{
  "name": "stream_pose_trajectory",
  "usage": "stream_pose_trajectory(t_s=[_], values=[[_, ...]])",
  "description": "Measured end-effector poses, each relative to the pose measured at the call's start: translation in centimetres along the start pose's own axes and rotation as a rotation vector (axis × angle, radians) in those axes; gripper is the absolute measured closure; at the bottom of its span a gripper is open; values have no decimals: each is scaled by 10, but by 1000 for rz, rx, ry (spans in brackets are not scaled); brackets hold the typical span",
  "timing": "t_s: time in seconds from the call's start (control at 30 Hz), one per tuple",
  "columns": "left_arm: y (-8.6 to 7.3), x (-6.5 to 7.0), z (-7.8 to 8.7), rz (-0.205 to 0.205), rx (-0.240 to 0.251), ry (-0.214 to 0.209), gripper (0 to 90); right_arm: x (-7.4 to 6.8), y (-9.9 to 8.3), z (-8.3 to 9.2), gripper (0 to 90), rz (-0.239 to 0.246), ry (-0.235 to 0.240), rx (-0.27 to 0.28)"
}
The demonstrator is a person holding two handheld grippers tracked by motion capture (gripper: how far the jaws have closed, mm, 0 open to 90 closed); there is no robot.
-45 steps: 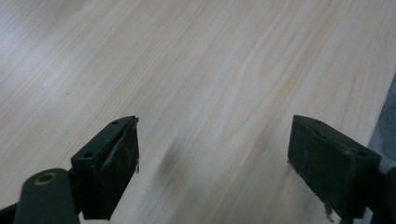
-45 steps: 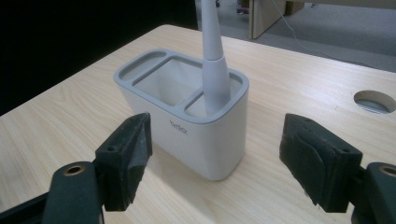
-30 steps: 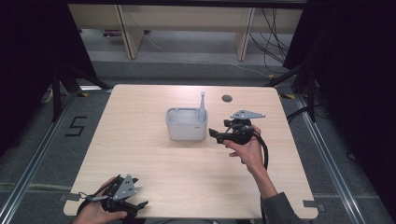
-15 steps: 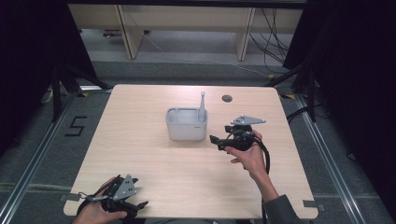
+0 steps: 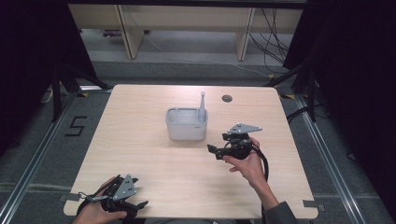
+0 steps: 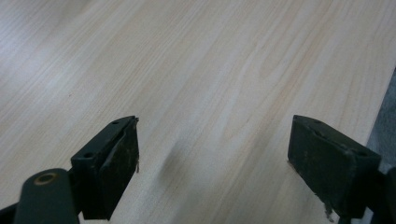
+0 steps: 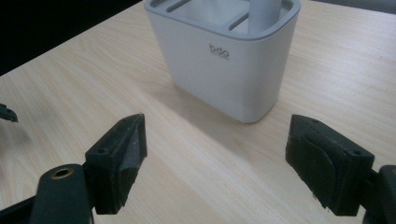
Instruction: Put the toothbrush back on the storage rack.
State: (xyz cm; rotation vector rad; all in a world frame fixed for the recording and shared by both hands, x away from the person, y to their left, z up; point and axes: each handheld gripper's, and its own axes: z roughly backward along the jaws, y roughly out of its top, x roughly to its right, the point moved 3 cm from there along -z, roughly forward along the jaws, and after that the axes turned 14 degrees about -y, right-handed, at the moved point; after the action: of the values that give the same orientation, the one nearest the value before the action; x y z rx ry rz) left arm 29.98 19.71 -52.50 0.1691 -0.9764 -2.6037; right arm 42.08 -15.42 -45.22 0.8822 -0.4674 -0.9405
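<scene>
A white desk holder [image 5: 186, 125] with several slots stands at the middle of the wooden table [image 5: 140, 149]. A grey upright handle [image 5: 202, 105] sticks out of its right rear slot. My right gripper [image 5: 218, 143] hovers just right of the holder and a little nearer, pointing left at it. In the right gripper view the holder [image 7: 224, 60] and the handle [image 7: 264, 14] lie ahead of the right gripper [image 7: 217, 128]; its jaws have just been opening and nothing is between them. My left gripper [image 5: 137, 206] rests at the near left edge; the left gripper [image 6: 215, 126] is open over bare wood.
A small dark round grommet [image 5: 227, 98] sits in the tabletop behind the holder. The table edge [image 6: 387, 112] runs close beside my left gripper's right jaw. Dark curtains and floor rails flank the table.
My right gripper has drawn back from the holder toward the near edge and sunk a little. The left gripper has stayed put.
</scene>
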Motion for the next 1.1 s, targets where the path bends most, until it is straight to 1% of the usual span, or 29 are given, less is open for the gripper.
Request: stream_pose_trajectory(t_s=[0.07, 0.1, 0.13, 0.17, 0.2, 0.23, 0.27, 0.3, 0.37, 0.4, 0.43, 0.5, 0.53, 0.57, 0.6, 0.63, 0.67, 0.7, 0.73, 0.8, 0.83, 0.87, 0.9, 0.93, 0.97, 1.0, 1.03, 1.07, 1.1], values=[[0, 0, 0, 0, 0, 0, 162, -2, -2, -1, 214, -6, 6, -1], [0, 0, 0, 0, -2, 0, 162, -5, -5, 1, 212, -2, 2, -15], [0, 0, 0, 0, -2, 0, 162, -6, -7, 0, 212, -4, 5, -14], [0, 0, 0, 1, -1, 0, 162, -7, -9, 2, 212, -5, 11, -24], [0, 0, 0, 1, 0, 0, 162, -8, -10, 1, 211, -4, 14, -11], [0, 0, 0, 1, 0, 0, 162, -7, -12, 1, 211, 11, 16, -12], [0, -1, 0, 0, -1, 1, 162, -7, -13, 2, 211, 26, 4, -13], [0, -1, 0, 0, -1, 2, 162, -9, -15, 2, 210, 3, 24, -18], [0, -1, 0, 1, -1, 1, 162, -10, -18, 3, 210, 4, 17, -25], [0, -1, 0, 0, -1, 1, 162, -11, -19, 4, 210, -1, 24, -29], [0, -1, 0, 1, -1, 1, 162, -11, -21, 5, 210, -3, 19, -40], [0, -1, 0, 0, -3, 2, 163, -10, -24, 5, 210, 7, 21, -40], [0, -1, 0, 0, -3, 2, 162, -10, -26, 6, 210, 2, 10, -41], [0, -1, 0, 1, -2, 2, 162, -11, -28, 5, 210, -1, 23, -38], [0, -1, 0, 1, -2, 1, 162, -10, -29, 5, 209, 18, 26, -35], [0, -1, 0, 1, -2, 2, 162, -9, -30, 6, 209, 24, 11, -41], [0, -1, 0, 1, -2, 2, 162, -11, -32, 7, 209, 1, 21, -47], [-1, -1, 0, 2, -2, 2, 162, -9, -33, 7, 210, 20, 12, -44], [-1, 0, -1, 13, -1, 2, 162, -10, -35, 8, 209, 5, 21, -50], [-1, 0, -1, 11, -2, 2, 162, -8, -36, 9, 209, 4, 15, -52], [-1, -1, 0, 3, -4, 3, 162, -6, -38, 10, 209, 21, 7, -55], [-1, -1, 0, 3, -9, 6, 162, -7, -40, 10, 209, -7, 18, -57], [-1, 0, -1, 17, 0, 1, 162, -5, -40, 10, 209, 20, 17, -48], [-1, 0, -1, 17, 0, 1, 162, -5, -40, 10, 209, 20, 17, -48], [-1, -1, 0, 4, -17, 5, 162, -5, -44, 12, 209, 0, 3, -65], [-1, -1, 0, 4, -9, 4, 162, -4, -45, 12, 209, 0, -2, -56], [-1, -1, 0, 5, -3, 1, 162, -4, -46, 12, 209, 2, 14, -60], [-1, -1, 0, 5, -3, 1, 163, -6, -48, 14, 209, -28, 11, -77], [-1, -1, -1, 8, -2, 3, 162, -5, -50, 13, 209, -7, 18, -60]])
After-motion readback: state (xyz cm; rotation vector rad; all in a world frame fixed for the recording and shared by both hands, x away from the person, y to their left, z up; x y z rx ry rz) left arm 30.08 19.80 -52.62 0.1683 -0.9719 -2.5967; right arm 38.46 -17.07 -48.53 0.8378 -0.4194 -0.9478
